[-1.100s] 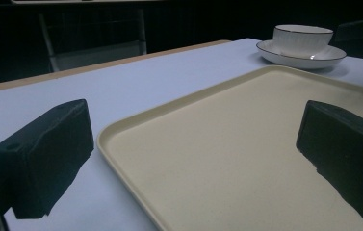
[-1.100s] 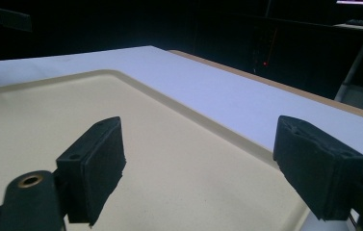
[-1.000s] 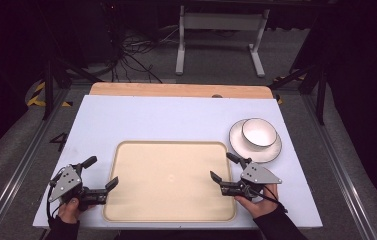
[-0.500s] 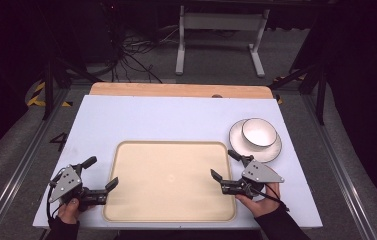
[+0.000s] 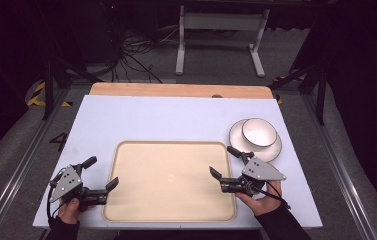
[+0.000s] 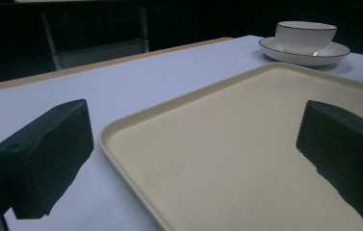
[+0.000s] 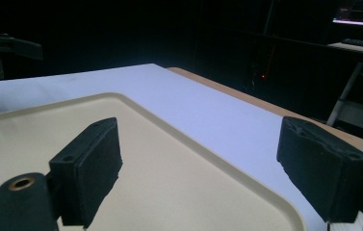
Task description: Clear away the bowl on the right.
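Observation:
A cream tray point(image 5: 171, 200) lies bare in the middle of the white table top. My left gripper point(image 5: 103, 171) is open at the tray's front left corner, one jaw over the tray rim point(image 6: 121, 144) and one over the table. My right gripper point(image 5: 221, 160) is open at the tray's right edge, straddling the rim point(image 7: 246, 178). Nothing is between either pair of jaws. A white bowl point(image 5: 259, 132) sits on a white saucer point(image 5: 237, 136) just beyond the right gripper, and the bowl point(image 6: 305, 34) is far off in the left gripper view.
A wooden strip point(image 5: 176, 90) runs along the table's far edge. Beyond it are a white metal stand point(image 5: 216, 30) and cables on the dark floor. The white table top point(image 5: 166, 120) is bare behind the tray. The left gripper point(image 7: 1, 53) appears far off in the right gripper view.
The right gripper has crept slightly forward along the tray's right edge toward the saucer. The left gripper, tray and bowl have stayed put.

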`<state>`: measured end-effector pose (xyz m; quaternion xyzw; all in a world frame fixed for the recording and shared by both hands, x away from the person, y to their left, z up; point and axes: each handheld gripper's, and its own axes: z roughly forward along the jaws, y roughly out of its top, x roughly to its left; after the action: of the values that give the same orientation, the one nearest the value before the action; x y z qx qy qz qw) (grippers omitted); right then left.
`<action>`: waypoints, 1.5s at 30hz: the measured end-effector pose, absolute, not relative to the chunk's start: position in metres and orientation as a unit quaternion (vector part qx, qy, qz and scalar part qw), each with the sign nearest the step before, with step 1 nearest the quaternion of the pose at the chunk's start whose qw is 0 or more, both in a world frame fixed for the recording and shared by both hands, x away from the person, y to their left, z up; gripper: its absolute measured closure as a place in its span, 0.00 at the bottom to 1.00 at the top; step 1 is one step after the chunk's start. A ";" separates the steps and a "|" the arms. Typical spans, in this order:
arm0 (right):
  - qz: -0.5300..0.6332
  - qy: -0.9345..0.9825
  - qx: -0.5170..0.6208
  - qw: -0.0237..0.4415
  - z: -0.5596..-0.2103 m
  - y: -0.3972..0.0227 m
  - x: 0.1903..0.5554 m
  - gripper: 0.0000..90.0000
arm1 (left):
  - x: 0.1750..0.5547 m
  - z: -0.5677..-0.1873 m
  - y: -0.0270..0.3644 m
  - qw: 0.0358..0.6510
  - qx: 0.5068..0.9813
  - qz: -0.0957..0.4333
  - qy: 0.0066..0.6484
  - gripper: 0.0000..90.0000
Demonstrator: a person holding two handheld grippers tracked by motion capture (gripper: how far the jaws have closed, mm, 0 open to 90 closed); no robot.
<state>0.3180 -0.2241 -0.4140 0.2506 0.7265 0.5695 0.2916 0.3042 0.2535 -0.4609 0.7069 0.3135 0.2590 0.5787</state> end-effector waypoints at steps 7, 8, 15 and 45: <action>0.563 0.728 0.260 0.294 -0.408 -0.228 0.320 0.17 | 0.304 -0.461 0.253 0.578 0.707 0.260 0.314 0.00; 0.561 0.728 0.263 0.296 -0.407 -0.229 0.321 0.17 | 0.304 -0.461 0.253 0.577 0.708 0.260 0.313 0.00; 0.551 0.720 0.287 0.310 -0.403 -0.239 0.325 0.16 | 0.304 -0.461 0.253 0.576 0.709 0.261 0.313 0.00; 0.521 0.686 0.363 0.356 -0.388 -0.292 0.339 0.16 | 0.304 -0.461 0.253 0.573 0.709 0.262 0.316 0.00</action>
<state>0.3385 -0.2919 -0.3880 0.3628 0.6858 0.5211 0.3556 0.3043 0.2525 -0.4607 0.7092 0.3165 0.2620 0.5729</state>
